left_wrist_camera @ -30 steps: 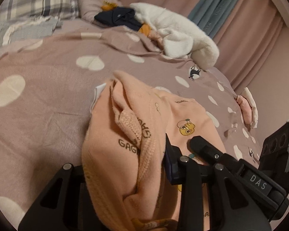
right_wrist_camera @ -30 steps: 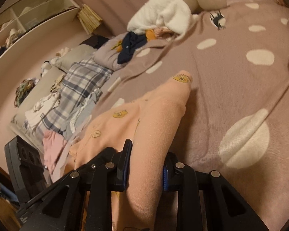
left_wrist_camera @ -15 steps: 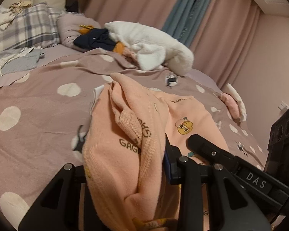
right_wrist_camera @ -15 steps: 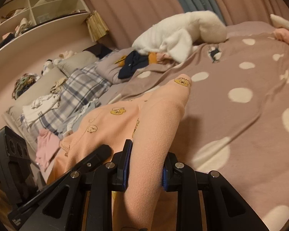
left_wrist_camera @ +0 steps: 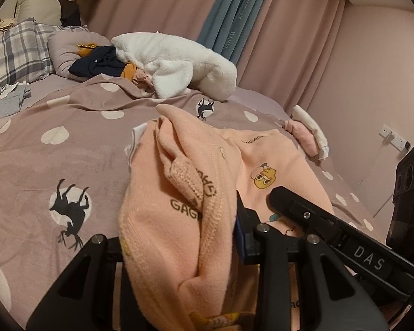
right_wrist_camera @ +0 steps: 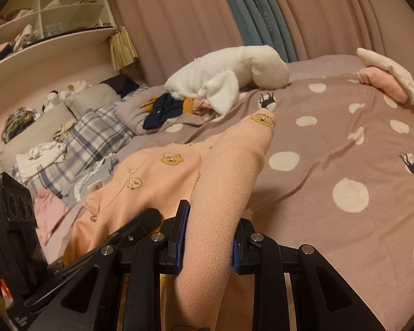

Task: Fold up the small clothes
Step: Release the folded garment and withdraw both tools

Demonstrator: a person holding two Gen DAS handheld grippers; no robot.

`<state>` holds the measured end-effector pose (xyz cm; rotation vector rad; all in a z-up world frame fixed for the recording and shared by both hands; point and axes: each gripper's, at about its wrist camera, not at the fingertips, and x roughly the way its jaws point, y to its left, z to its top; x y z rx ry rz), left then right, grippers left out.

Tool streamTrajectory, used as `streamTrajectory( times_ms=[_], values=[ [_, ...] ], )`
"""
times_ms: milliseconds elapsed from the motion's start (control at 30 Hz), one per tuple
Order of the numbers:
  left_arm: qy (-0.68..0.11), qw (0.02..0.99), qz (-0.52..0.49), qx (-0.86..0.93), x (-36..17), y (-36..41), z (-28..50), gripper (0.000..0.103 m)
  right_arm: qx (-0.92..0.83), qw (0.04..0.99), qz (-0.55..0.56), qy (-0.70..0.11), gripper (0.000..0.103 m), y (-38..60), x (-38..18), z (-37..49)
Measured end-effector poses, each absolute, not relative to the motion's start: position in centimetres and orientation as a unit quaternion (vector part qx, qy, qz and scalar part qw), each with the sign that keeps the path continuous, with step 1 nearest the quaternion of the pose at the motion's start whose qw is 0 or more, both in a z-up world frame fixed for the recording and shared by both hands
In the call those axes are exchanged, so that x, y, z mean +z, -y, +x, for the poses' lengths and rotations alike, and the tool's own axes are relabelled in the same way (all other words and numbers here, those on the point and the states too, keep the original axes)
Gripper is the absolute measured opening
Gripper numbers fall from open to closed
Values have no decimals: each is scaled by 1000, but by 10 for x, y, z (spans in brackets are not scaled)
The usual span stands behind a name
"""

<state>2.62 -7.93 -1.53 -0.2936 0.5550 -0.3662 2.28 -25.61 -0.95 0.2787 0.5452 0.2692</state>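
Peach garment (left_wrist_camera: pixel 176 220) bunched between both clamped hand-held grippers, left (left_wrist_camera: pixel 179 237) and right (right_wrist_camera: pixel 207 234), apparently above the bedspread (right_wrist_camera: pixel 331 138).

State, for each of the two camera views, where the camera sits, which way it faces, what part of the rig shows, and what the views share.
Left wrist: on the left gripper, looking across the bed toward the curtains; jaws shut on the peach garment.
Right wrist: on the right gripper, facing the shelves and pillows; jaws shut on the peach garment.
Shared: garment, bed, white plush toy.
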Motion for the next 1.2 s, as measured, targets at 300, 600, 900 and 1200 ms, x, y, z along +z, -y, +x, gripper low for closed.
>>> streamTrajectory(
  times_ms=[300, 600, 900, 1200],
  values=[
    [-295, 955, -29, 3, -39, 78, 39, 62, 70, 920, 103, -371, 31, 257, -42, 51],
    [-340, 931, -111, -73, -27, 67, 33, 96, 30, 937, 71, -340, 81, 257, -13, 25],
    [-378, 914, -119, -84, -19, 62, 13, 103, -29, 918, 131, -372, 99, 278, -3, 0],
    [-368, 917, -113, -107, -5, 56, -17, 103, -81, 919, 56, -382, 99, 254, -1, -25]
  ],
)
